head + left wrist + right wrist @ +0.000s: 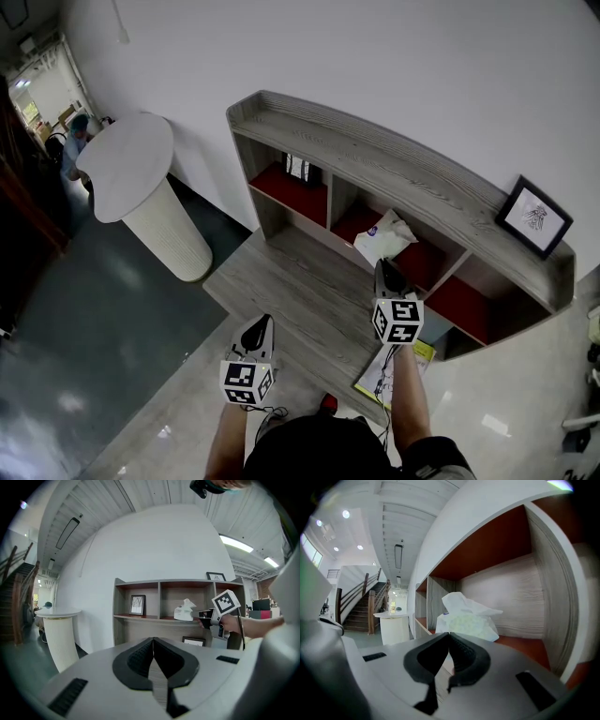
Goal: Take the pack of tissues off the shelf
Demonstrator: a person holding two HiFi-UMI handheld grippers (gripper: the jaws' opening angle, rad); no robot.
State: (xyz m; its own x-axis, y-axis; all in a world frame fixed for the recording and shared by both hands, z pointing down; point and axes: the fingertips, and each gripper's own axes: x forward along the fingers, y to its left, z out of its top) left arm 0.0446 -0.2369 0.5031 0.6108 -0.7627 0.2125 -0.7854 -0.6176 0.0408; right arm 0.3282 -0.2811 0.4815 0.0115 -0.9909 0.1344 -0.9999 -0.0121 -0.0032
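Two grippers shut tight: right gripper (386,266) at the pack of tissues (382,239) on the shelf (375,155), maybe nipping its wrapper to pull; left gripper (261,322) empty, kept back out of the way.

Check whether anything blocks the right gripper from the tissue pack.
Nothing visible does. The pack sits right beyond the shut tips of the right gripper, alone in its compartment, whose front is open. Whether the tips already touch it is unclear.
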